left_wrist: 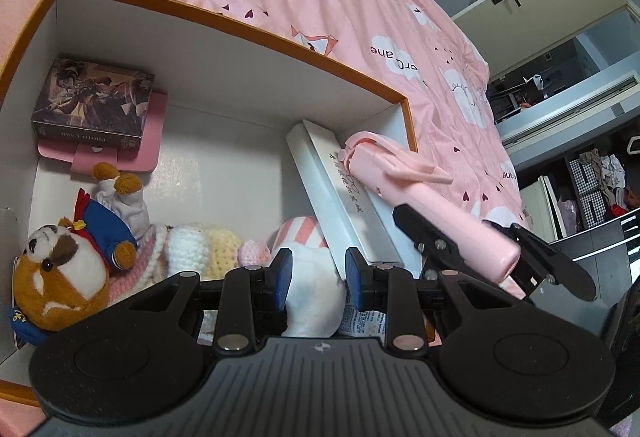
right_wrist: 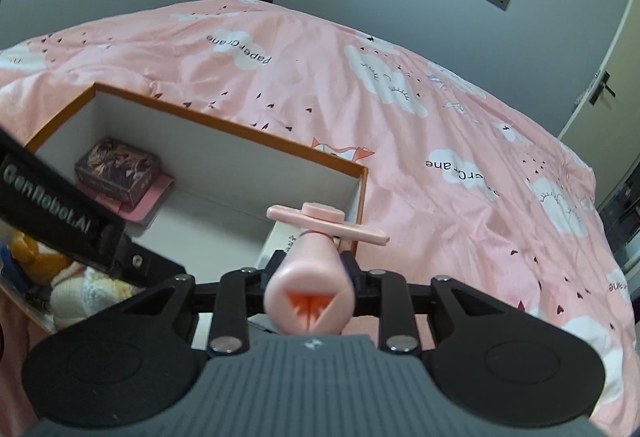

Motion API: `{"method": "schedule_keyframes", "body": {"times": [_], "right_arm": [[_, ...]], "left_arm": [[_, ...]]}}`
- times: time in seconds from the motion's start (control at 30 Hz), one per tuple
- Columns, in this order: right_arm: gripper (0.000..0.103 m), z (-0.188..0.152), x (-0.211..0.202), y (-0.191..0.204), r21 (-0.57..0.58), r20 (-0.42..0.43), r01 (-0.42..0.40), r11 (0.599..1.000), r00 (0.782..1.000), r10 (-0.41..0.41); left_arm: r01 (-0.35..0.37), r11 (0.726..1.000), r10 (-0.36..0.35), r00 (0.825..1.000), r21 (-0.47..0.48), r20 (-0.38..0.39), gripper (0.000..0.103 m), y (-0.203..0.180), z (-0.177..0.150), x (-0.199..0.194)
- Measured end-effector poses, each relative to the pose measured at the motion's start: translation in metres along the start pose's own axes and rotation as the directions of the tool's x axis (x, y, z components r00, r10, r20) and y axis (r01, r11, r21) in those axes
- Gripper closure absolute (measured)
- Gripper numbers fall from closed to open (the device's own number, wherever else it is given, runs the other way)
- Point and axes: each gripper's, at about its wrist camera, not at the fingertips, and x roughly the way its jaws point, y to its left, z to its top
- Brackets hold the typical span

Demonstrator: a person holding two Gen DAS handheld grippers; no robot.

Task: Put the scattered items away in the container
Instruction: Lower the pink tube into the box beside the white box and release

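An orange-rimmed cardboard box [left_wrist: 240, 25] [right_wrist: 224, 129] with white walls lies on a pink bed. My right gripper [right_wrist: 314, 263] [left_wrist: 468, 237] is shut on the handle of a pink folding hand fan [left_wrist: 420, 197] [right_wrist: 320, 221]. It holds the fan over the box's right end, and the fan's head rests against a long white carton [left_wrist: 340, 197] leaning inside. My left gripper [left_wrist: 318, 273] is low inside the box, its blue pads closed against a white soft item [left_wrist: 312, 277] with a pink-striped top.
Inside the box are a dark card box [left_wrist: 96, 97] [right_wrist: 116, 169] on a pink wallet [left_wrist: 152, 141], a brown plush hamster [left_wrist: 60, 269] and crocheted pieces [left_wrist: 200, 245]. The pink cloud-print duvet [right_wrist: 440, 117] spreads beyond the box. Shelves and a door [left_wrist: 560, 5] stand at the right.
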Motion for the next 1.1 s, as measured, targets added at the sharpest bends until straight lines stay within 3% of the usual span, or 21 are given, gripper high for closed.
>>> {"method": "schedule_keyframes", "body": {"times": [0.3, 0.5, 0.57, 0.63, 1.1], "right_arm": [[0.067, -0.012, -0.015, 0.004, -0.036, -0.012, 0.030, 0.999, 0.999, -0.031], [0.068, -0.012, -0.018, 0.010, -0.036, -0.003, -0.009, 0.999, 1.000, 0.009], [0.071, -0.012, -0.016, 0.013, -0.041, -0.013, -0.023, 0.999, 1.000, 0.023], [0.082, -0.013, -0.009, 0.014, -0.041, -0.039, -0.025, 0.999, 0.999, 0.024], [0.083, -0.009, 0.004, 0.006, 0.017, -0.057, -0.019, 1.000, 0.998, 0.020]], "left_arm": [[0.005, 1.000, -0.006, 1.000, -0.004, -0.009, 0.071, 0.003, -0.002, 0.003], [-0.006, 1.000, 0.006, 1.000, -0.016, -0.009, 0.071, 0.006, -0.003, 0.004], [-0.010, 1.000, 0.010, 1.000, -0.016, -0.007, 0.071, 0.006, -0.003, 0.003], [-0.014, 1.000, 0.013, 1.000, -0.013, -0.005, 0.071, 0.006, -0.003, 0.003], [-0.038, 0.999, 0.038, 0.999, 0.017, 0.005, 0.071, 0.001, -0.006, -0.002]]}}
